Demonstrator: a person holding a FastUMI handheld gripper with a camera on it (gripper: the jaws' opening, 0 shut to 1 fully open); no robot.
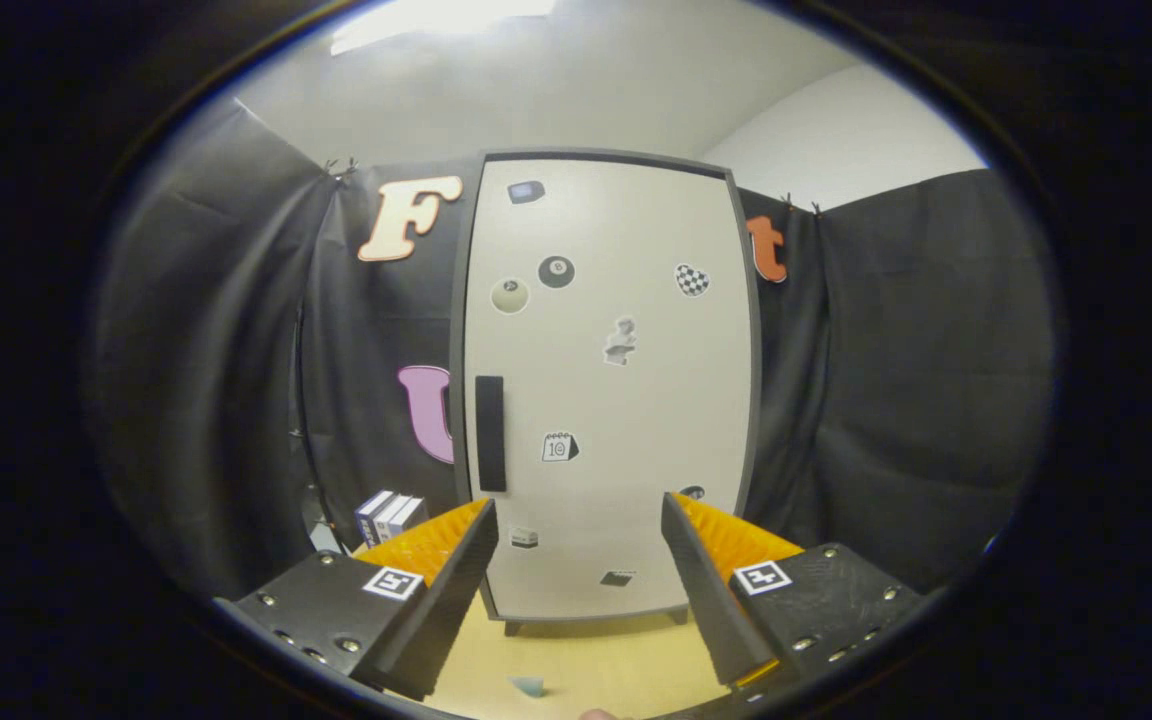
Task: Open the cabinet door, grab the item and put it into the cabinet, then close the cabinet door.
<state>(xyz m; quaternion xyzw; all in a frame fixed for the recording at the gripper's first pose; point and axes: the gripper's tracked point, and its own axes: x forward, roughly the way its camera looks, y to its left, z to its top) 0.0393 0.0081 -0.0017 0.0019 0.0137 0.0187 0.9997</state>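
Observation:
A tall cabinet [616,390] stands straight ahead with its pale door shut. The door has a dark frame, several small stickers and a black vertical handle [490,433] near its left edge. My gripper [576,515] is open, held in the air in front of the lower door with nothing between its fingers. The handle lies just above and beyond the left fingertip [471,530]. A small white and dark blue box [391,515] stands on the table left of the cabinet, partly hidden behind the left finger.
The cabinet stands on a light wooden table [576,660]. A small pale blue bit [528,685] lies on the table near me, between the fingers. Black cloth walls close in on both sides and behind.

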